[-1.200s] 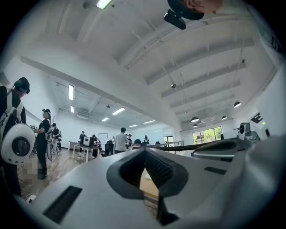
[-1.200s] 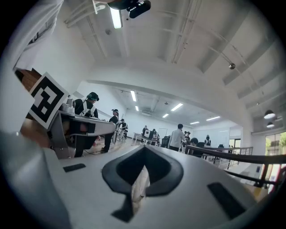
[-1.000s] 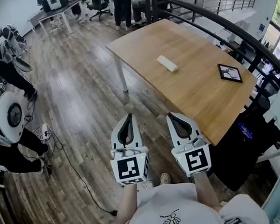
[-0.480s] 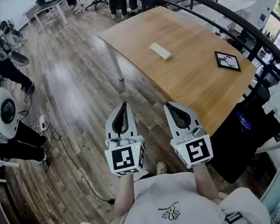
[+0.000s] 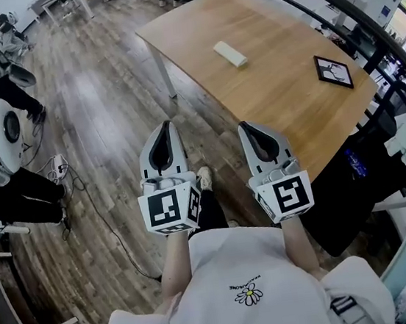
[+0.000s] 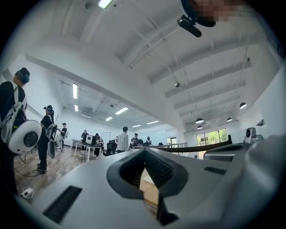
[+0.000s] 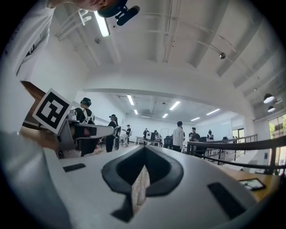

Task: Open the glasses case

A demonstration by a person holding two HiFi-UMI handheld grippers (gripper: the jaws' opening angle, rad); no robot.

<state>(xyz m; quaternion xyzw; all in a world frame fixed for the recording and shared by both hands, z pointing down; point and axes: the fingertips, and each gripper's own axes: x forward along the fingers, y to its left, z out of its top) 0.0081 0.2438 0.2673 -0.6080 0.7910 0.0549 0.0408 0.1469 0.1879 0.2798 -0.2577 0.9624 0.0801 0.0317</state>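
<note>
Head view steeply down, cameras on left tool [image 5: 163, 128], right tool [image 5: 247, 127] level — table [image 5: 282, 88] shared

1. Left gripper [image 5: 162, 130]: jaws closed together, nothing between them; roughly level; farther from the table [image 5: 282, 88] than its partner.
2. Right gripper [image 5: 252, 130]: jaws closed, empty; near the table's edge.
3. Forearms [image 5: 173, 261]: both extended, parallel, toward the table.

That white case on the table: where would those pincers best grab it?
Probably across its short width, near one end, coming from above. The case lies flat on the table, long and narrow, so only its two long sides sit close enough together for two jaws. Its seam is too small to make out.
</note>
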